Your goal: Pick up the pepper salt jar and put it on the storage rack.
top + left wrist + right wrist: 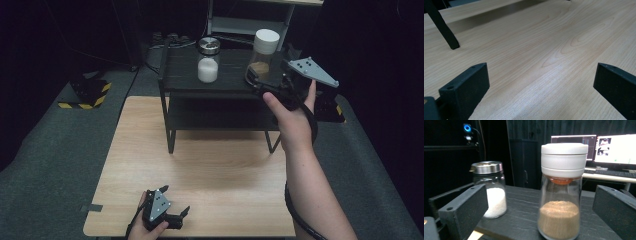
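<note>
My right gripper is up at the top shelf of the black rack, jaws spread wide, nothing clamped. Brown jar stands upright between the jaws, just ahead of them, touching neither as far as I can see; a gap shows on each side in the right gripper view. White cap on it, orange-brown band under the cap, brown powder filling the lower part of the glass. White jar with a metal lid stands beyond my left jaw, farther along the same shelf and apart from the brown jar; white grains fill about its lower half. Behind both, lit monitors on a far table. From the high view my right hand holds the gripper level with the shelf edge, grey plate on top, cable trailing down the forearm. My left gripper sits low over the desk near its front edge, well apart from the rack; jaws released and wide, bare wood grain between them. One rack leg stands on the desk ahead of it, off to the left jaw's side. My left hand wraps the gripper body from below.
</note>
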Tool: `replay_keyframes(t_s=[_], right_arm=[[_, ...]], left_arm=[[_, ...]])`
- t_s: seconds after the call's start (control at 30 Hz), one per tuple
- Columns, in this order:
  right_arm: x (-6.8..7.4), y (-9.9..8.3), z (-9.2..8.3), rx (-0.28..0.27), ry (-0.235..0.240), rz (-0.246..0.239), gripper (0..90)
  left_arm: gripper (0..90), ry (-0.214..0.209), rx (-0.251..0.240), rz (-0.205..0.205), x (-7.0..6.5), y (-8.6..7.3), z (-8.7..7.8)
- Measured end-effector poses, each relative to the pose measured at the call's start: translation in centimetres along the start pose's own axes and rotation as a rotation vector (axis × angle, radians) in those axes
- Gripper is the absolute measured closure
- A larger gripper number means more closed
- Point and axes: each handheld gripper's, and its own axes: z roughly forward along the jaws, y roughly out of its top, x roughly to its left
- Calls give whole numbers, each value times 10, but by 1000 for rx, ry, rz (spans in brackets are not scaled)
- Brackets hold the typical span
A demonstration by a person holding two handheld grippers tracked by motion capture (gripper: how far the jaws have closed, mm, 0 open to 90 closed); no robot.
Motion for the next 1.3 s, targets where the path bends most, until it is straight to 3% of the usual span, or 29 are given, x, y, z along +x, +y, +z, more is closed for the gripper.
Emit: replay_keyframes(t_s=[0.2,0.37,0.77,1.1,1.3], right_arm=[[-4,-15,-25,-30,40,4,2],[-3,-41,-50,-51,62,-31,2],[-8,-92,-81,-67,122,-45,2],[-10,-136,-101,-30,148,-65,2],[-12,-166,-111,23,153,-65,2]], left_arm=[[7,2,-4,1,-1,-1,0],[7,-2,-20,-13,2,-4,-2],[7,-7,-55,-32,5,-10,-5],[6,-1,-81,-46,7,-15,-7],[6,-2,-81,-52,8,-15,-7]])
